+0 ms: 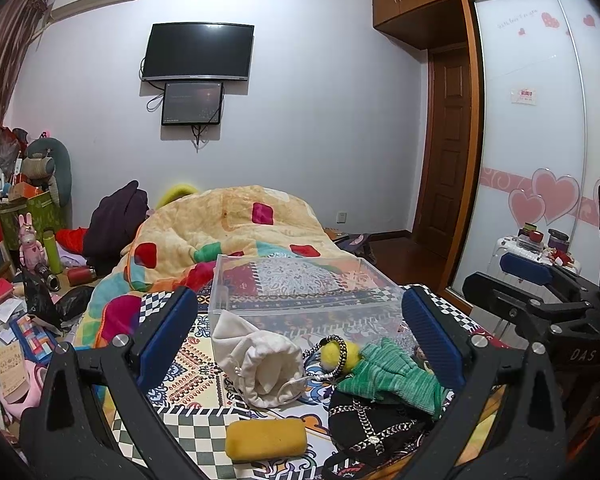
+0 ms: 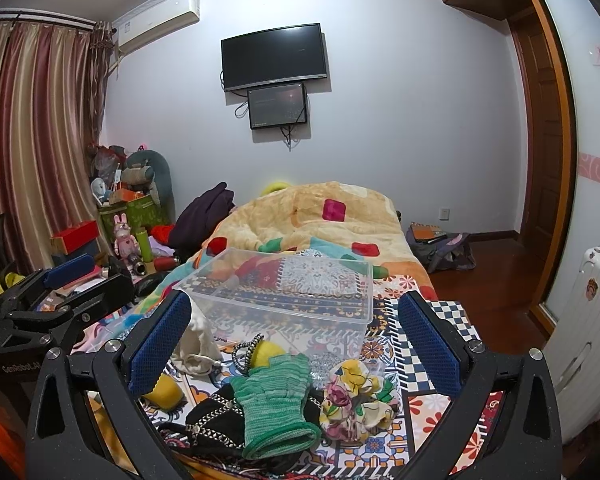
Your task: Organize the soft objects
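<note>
Left gripper (image 1: 298, 328): fingers wide, empty, above white pouch (image 1: 260, 364). Right gripper (image 2: 294, 338): fingers wide, empty, over green glove (image 2: 278, 404). Soft things heaped on bed (image 1: 204, 428), just before empty clear bin (image 1: 300, 292). Risk (judgement): glove overlaps black chained piece (image 2: 216, 420) and yellow ball (image 1: 340, 354); pinch could drag chain or cord along, spill pile. Right view alone shows floral scrunchie (image 2: 360, 396); left view alone shows yellow sponge (image 1: 266, 438) whole.
</note>
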`<control>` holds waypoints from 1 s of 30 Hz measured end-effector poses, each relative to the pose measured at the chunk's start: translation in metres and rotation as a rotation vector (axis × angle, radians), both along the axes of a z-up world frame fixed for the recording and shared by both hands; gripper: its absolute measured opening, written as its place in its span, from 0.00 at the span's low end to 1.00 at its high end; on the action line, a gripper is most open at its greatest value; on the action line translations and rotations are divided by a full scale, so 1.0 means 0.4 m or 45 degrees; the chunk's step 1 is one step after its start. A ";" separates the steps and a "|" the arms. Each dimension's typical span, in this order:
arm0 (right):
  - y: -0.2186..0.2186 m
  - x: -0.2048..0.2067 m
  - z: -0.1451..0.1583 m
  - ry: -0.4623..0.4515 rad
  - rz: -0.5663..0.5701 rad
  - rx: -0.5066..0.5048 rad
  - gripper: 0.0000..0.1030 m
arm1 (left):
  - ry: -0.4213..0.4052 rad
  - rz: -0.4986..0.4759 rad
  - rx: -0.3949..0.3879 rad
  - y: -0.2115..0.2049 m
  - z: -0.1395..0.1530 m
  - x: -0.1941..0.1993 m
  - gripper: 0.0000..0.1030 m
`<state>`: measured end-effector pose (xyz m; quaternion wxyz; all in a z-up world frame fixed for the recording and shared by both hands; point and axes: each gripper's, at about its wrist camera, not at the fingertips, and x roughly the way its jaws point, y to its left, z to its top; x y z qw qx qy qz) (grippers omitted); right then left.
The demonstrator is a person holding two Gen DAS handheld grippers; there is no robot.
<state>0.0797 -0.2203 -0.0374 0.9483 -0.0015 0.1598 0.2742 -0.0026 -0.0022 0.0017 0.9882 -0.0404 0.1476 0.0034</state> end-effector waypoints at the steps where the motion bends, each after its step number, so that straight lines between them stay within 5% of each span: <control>1: 0.000 0.000 0.000 0.000 0.000 0.000 1.00 | 0.000 -0.001 -0.001 0.000 0.000 0.000 1.00; 30: 0.003 -0.005 0.004 0.000 0.003 0.002 1.00 | 0.013 0.000 0.011 -0.007 -0.004 0.004 1.00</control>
